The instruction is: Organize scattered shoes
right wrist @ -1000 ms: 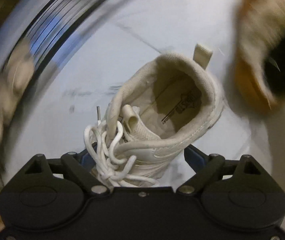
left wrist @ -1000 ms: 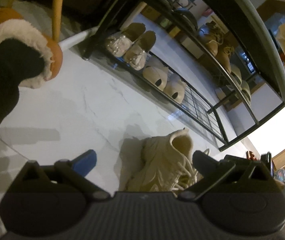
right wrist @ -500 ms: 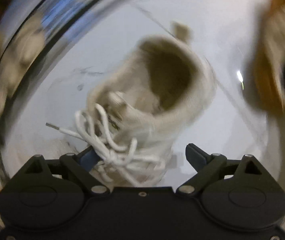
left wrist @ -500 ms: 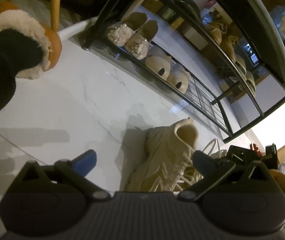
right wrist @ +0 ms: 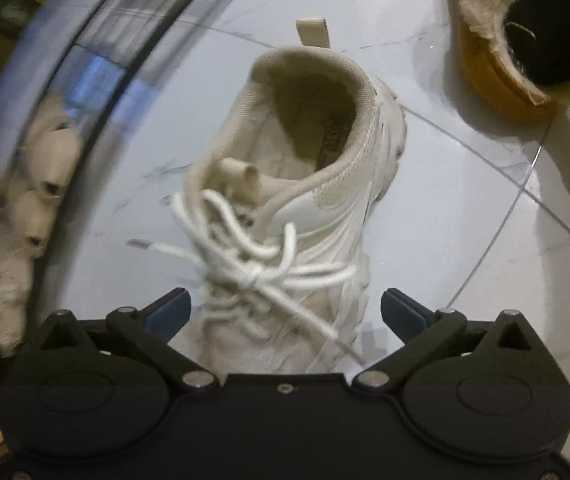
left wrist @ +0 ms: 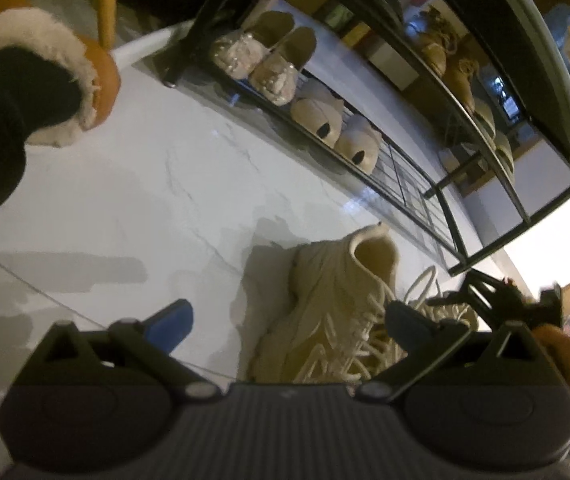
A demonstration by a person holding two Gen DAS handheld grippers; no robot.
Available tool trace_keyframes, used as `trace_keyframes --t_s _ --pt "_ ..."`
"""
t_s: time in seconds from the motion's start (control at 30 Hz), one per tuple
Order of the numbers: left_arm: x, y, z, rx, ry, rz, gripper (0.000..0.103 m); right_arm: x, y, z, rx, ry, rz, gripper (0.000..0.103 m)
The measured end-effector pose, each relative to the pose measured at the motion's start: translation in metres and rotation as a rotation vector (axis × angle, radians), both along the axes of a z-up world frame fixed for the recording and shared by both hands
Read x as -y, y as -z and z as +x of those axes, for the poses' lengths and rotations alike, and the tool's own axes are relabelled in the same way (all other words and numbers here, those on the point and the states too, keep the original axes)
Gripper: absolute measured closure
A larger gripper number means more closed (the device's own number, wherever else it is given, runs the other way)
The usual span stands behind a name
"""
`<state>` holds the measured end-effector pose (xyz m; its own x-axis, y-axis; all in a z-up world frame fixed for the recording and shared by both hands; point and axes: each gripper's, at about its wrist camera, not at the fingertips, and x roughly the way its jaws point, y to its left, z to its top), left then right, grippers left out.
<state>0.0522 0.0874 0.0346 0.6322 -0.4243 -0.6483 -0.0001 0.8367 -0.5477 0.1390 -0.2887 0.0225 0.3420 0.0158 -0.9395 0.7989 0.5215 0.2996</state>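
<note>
Release step: right tongs [right wrist: 285, 312] are opening around the cream lace-up mesh sneaker [right wrist: 305, 200] at frame centre, pads clear. Left tongs [left wrist: 289, 320] gape empty. Next, clamp the second cream sneaker [left wrist: 325, 304], lower centre.

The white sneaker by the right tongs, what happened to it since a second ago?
The right tongs let go of the white sneaker; their jaws are opening, with its laces between them untouched. The sneaker now stands on the floor beside its twin. The left tongs stayed open, and the shoe rack kept its shoes.
</note>
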Motion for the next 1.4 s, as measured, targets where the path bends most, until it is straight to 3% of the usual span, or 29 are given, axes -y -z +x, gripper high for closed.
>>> trace_keyframes --t_s 0.17,0.23,0.4,0.47,0.53,0.73,1.1,1.2,1.3,1.4 --pt "0.0 0.001 0.001 -0.005 0.006 -0.006 0.001 -0.03 0.017 0.04 -0.103 -0.273 -0.19 0.0" --pt "0.0 0.003 0.002 -0.015 0.014 -0.032 0.001 -0.042 0.018 0.043 -0.079 -0.482 -0.298 0.0" --pt "-0.001 0.005 0.002 -0.032 0.007 -0.048 0.001 -0.058 0.011 0.019 -0.086 -0.859 -0.389 0.017" --pt "-0.001 0.005 0.002 -0.033 0.005 -0.058 0.001 -0.07 0.012 -0.005 -0.118 -1.038 -0.458 0.018" --pt "-0.001 0.005 0.002 -0.03 0.007 -0.057 0.001 -0.071 0.011 -0.025 -0.096 -1.066 -0.464 0.018" --pt "0.001 0.007 0.002 -0.039 0.009 -0.041 0.001 -0.068 0.005 -0.052 -0.029 -0.99 -0.405 0.02" --pt "0.0 0.007 0.002 -0.039 0.014 -0.062 0.001 -0.088 0.01 -0.121 -0.074 -1.234 -0.384 0.018" --pt "0.001 0.008 0.001 -0.043 0.015 -0.063 0.001 -0.082 0.002 -0.123 -0.058 -1.199 -0.375 0.016" --pt "-0.001 0.009 0.001 -0.053 0.005 -0.07 0.001 -0.069 -0.017 -0.112 0.016 -1.082 -0.381 0.004" --pt "-0.002 0.011 0.002 -0.062 -0.004 -0.074 0.001 -0.064 -0.009 -0.101 -0.016 -1.082 -0.406 0.012"
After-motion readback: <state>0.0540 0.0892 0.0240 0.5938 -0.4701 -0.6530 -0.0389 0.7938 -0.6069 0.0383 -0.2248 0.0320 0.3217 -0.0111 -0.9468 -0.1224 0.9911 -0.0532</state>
